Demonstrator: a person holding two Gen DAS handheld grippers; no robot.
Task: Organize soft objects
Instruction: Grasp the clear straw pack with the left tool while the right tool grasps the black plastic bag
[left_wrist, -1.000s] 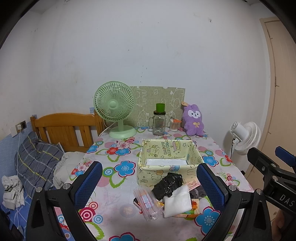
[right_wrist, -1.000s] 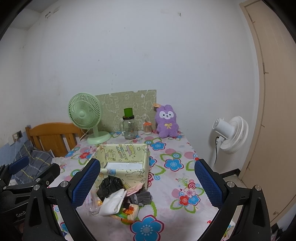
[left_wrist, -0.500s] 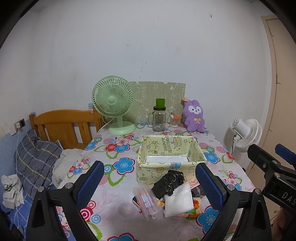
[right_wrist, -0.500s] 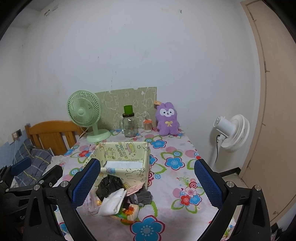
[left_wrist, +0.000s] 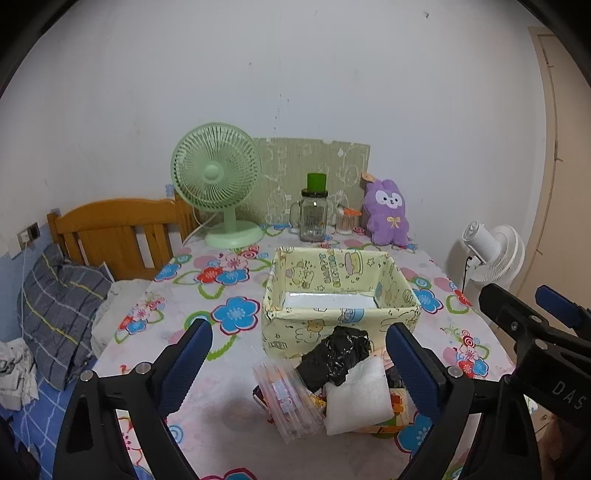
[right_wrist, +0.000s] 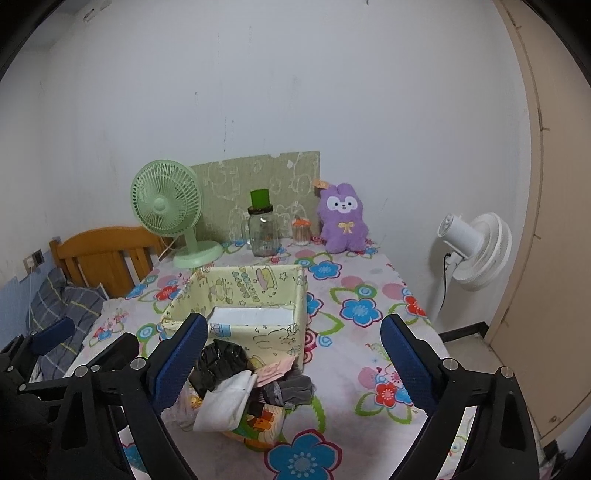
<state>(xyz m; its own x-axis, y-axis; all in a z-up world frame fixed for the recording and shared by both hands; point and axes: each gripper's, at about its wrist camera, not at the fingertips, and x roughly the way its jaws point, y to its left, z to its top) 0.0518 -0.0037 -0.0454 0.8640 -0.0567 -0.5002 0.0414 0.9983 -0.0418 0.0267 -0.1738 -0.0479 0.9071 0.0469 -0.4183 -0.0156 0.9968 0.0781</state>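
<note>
1. The left gripper (left_wrist: 299, 354) has its jaws wide apart though they have just been closing slightly; it holds nothing and hangs above the table's near edge.
2. The right gripper (right_wrist: 293, 349) is likewise spread, just narrowing, and holds nothing.
3. A pile of soft things, black bundle (left_wrist: 338, 356) and white cloth (left_wrist: 358, 398) on top, lies near the table's (right_wrist: 354, 417) front edge.
4. A yellow fabric box (left_wrist: 340, 291) sits mid-table, just behind the pile.

A heap of soft items (left_wrist: 347, 373) lies on the table (left_wrist: 229, 376), just before the box (left_wrist: 332, 295).
</note>
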